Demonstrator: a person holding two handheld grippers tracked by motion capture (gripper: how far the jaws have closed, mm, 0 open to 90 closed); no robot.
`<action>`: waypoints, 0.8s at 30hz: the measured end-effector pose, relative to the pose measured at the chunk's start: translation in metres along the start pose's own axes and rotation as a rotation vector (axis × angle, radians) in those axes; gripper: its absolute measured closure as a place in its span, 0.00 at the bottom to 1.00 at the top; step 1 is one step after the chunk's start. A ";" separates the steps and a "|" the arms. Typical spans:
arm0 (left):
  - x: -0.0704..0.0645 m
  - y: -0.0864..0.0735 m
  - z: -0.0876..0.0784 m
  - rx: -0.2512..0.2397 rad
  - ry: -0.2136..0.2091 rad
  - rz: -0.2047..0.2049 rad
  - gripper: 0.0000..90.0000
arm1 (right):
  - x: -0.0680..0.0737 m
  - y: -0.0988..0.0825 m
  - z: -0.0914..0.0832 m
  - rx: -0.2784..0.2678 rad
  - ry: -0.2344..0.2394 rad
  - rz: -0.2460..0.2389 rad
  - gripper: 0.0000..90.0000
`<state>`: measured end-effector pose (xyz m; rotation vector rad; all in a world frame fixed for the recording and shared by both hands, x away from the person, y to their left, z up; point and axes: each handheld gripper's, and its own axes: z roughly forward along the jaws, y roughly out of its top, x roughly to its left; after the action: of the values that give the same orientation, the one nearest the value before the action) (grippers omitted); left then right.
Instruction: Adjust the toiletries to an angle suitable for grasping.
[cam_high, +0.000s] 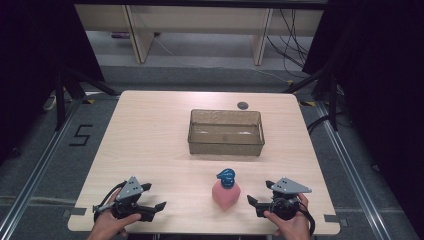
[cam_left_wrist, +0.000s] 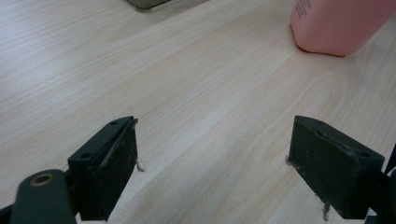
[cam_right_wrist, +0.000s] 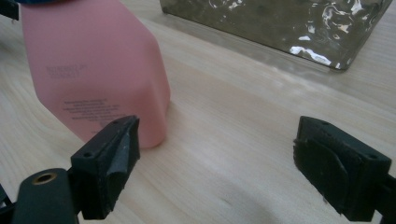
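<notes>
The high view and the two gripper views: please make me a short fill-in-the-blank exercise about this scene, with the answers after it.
1. The pink bottle has a cap of ____ colour.
2. The bottle stands on the table between the left gripper and the ____ gripper.
3. The jaws of both grippers stand ____.
4. The clear bin holds ____.

Answers: blue; right; open; nothing

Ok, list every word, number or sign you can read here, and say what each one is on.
"5": dark numeral on the floor left of the table.
Printed text on the pink bottle: several lines, too small and blurred to read.
Print on the same bottle in the left gripper view, at its cut-off top: unreadable.
</notes>
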<state>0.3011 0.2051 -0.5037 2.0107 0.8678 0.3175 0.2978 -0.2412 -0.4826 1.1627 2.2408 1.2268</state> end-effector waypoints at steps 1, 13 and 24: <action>0.000 0.000 0.000 0.000 0.000 0.000 0.17 | 0.000 0.000 0.000 0.000 0.000 0.000 0.17; 0.000 0.000 -0.001 0.003 -0.008 -0.010 0.17 | 0.005 0.002 -0.002 -0.027 0.021 0.036 0.17; 0.000 0.001 -0.001 0.004 -0.006 -0.011 0.17 | 0.010 0.003 -0.002 -0.055 0.041 0.023 0.17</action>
<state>0.3009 0.2055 -0.5028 2.0091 0.8764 0.3033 0.2921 -0.2331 -0.4777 1.1563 2.2145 1.3243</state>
